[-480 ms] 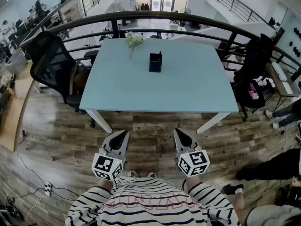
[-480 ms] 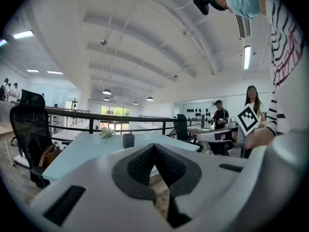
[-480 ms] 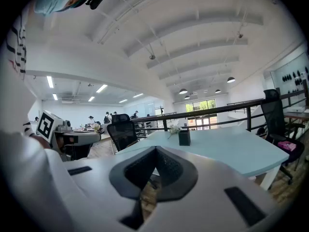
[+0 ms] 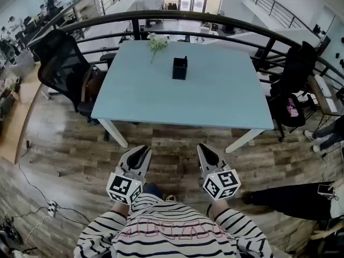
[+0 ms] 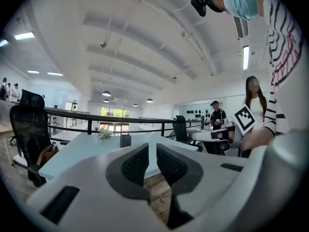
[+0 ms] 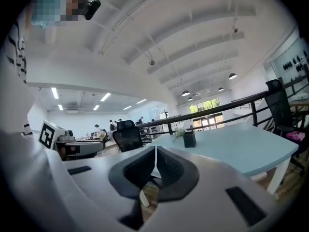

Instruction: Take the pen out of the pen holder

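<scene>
Wood-plank floor (image 4: 172,140) fills the lower half of the head view, and a pale blue worktop (image 4: 215,104) stands on white legs across the middle of the frame, backed by a curved dark railing (image 4: 215,21). Near the worktop's far edge, a little left of centre, the black square pen holder (image 4: 179,69) stands upright. The pen (image 4: 185,59) shows only as a thin dark tip above its rim, too small to tell more. A small spray of white flowers (image 4: 157,42) lies just up and left of the holder, apart from it. A black office chair (image 4: 62,69) sits off the worktop's left edge.

At the bottom centre, over the floor and well short of the worktop, the left tongs (image 4: 142,153) and the right tongs (image 4: 204,151) point towards the top of the frame, side by side above a striped shirt (image 4: 172,235). In each gripper view the dark ribbed pads are drawn together with nothing between them, and the holder shows far off beyond the tips.
</scene>
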Demonstrator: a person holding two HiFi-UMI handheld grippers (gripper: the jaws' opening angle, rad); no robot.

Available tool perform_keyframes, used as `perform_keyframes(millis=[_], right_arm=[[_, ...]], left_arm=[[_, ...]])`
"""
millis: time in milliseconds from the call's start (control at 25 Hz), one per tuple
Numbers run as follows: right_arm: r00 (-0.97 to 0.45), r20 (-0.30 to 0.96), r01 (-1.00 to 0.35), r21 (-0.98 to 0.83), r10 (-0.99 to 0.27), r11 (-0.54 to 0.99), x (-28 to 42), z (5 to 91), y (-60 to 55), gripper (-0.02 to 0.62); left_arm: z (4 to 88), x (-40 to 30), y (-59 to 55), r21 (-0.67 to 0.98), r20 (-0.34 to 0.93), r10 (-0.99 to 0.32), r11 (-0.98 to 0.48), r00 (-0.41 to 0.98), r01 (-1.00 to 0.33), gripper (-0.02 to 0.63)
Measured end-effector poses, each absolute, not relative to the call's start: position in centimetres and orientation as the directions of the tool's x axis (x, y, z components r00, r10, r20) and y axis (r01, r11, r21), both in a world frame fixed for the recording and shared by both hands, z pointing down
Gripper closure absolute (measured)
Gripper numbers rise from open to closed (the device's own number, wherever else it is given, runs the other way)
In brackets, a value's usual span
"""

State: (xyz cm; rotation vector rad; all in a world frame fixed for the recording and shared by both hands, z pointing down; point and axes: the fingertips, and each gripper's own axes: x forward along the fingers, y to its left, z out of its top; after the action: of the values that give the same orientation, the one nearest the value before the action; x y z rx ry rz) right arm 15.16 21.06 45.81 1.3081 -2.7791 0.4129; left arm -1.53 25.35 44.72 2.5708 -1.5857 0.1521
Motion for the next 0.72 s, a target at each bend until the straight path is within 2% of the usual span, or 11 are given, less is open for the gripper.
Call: perform_keyframes(millis=[120,160,240,320,720], right_arm=[[-0.631,0.138,-0.772,-0.215,-0.764,0.599,15.3,45.7,20.3,0.565],[-0.629,0.131,-0.772,-0.221,-0.766,0.596,15.3,45.7,19.9,0.564],[-0.628,0.120,-0.770,-0.241,-0.769,0.591,15.4,45.9,19.1,0.549],[-0.631,0.118,-0.765,-0.261,-0.767,0.589,15.2,46.1,18.1,0.443],[-0.605,0.139,-0.784,-0.277,-0.784,0.556,12.5,46.6,9.0,0.434]], left_arm=[[44.9,-1.2,24.6,0.047,0.156,-0.876,-0.455,0.457,-0.889,0.575],[45.1,-1.1,24.3,0.054,0.157,-0.874,-0.457,0.460,-0.888,0.557],[45.8,-1.0,23.5,0.073,0.166,-0.868,-0.462,0.467,-0.884,0.442],[46.5,-1.0,22.4,0.084,0.176,-0.860,-0.471,0.479,-0.878,0.437],[47.3,-2.9,11.5,0.098,0.192,-0.818,-0.534,0.543,-0.840,0.437]])
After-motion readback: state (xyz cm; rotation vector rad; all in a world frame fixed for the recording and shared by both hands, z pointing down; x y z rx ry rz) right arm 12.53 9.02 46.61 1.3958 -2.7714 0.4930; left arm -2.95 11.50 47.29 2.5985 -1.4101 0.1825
